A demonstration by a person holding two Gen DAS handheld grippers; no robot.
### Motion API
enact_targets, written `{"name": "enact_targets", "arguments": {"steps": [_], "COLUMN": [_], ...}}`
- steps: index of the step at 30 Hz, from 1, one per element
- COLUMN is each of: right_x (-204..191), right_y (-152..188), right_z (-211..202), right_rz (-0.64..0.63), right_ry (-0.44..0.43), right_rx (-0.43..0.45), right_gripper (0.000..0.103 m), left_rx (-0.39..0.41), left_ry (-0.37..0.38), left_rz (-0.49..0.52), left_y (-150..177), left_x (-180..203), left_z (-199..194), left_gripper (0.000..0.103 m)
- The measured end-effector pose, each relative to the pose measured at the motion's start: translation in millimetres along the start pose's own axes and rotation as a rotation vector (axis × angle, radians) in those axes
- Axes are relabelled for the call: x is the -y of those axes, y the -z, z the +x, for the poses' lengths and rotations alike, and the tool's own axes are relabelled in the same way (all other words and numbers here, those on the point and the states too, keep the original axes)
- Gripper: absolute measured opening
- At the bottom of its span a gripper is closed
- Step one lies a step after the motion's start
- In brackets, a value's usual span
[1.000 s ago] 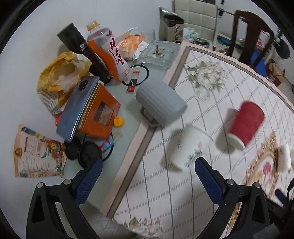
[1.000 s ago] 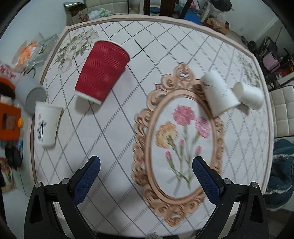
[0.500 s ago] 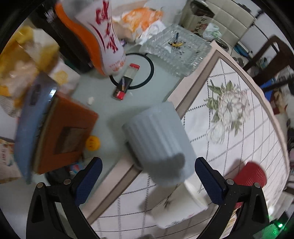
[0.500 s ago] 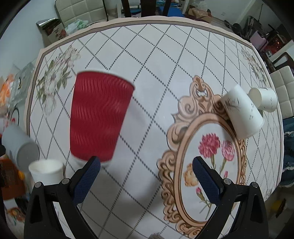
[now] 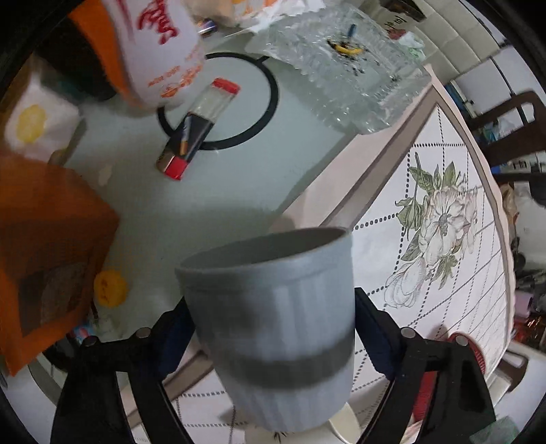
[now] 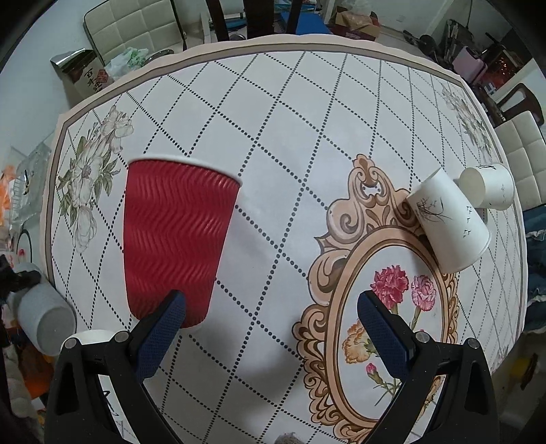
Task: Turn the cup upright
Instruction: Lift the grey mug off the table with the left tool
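Observation:
A grey ribbed cup [image 5: 276, 328] fills the space between the fingers of my left gripper [image 5: 273, 334]; the blue pads sit against its sides and its open mouth points away from the camera. The same cup shows at the left edge of the right wrist view [image 6: 44, 321], lying tilted with its base toward the camera. A red ribbed paper cup [image 6: 174, 235] lies on the patterned mat, just ahead of my right gripper's left finger [image 6: 160, 338]. My right gripper [image 6: 273, 324] is open and empty. Two white paper cups [image 6: 447, 222] [image 6: 488, 186] lie on their sides at the right.
Behind the grey cup are a glass ashtray [image 5: 341, 58], a lighter [image 5: 198, 129] on a black ring, an orange-and-white bottle [image 5: 150, 44] and an orange box [image 5: 44, 246]. A white cup rim [image 5: 341, 427] lies under the left gripper. Chairs [image 6: 136, 30] stand beyond the table.
My left gripper has moved in on the grey cup and closed around it. My right gripper has moved toward the red cup, which now lies beside its left finger.

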State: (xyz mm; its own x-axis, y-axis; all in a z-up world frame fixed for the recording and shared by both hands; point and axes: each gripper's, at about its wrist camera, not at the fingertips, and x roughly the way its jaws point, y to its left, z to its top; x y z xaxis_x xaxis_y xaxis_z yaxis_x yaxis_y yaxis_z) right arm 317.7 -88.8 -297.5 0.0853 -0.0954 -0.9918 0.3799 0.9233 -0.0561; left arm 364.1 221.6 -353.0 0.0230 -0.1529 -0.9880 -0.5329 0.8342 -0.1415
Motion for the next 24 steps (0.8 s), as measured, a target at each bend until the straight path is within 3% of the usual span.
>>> {"name": "enact_targets", "arguments": {"steps": [10, 24], "right_x": [15, 52], "right_y": [1, 22], "right_z": [-10, -32], "right_rz": [0.020, 0.054], "right_ry": [0.026, 0.029], "right_rx": [0.023, 0.067], "right_gripper": [0.101, 0.101], "left_rx": [0.152, 0.318], "left_ry": [-0.170, -0.169], "left_rz": [0.273, 0.357], "left_y": [13, 57], "left_x": [30, 40], "left_z": [-20, -94], "left_gripper": [0.083, 0.083]}}
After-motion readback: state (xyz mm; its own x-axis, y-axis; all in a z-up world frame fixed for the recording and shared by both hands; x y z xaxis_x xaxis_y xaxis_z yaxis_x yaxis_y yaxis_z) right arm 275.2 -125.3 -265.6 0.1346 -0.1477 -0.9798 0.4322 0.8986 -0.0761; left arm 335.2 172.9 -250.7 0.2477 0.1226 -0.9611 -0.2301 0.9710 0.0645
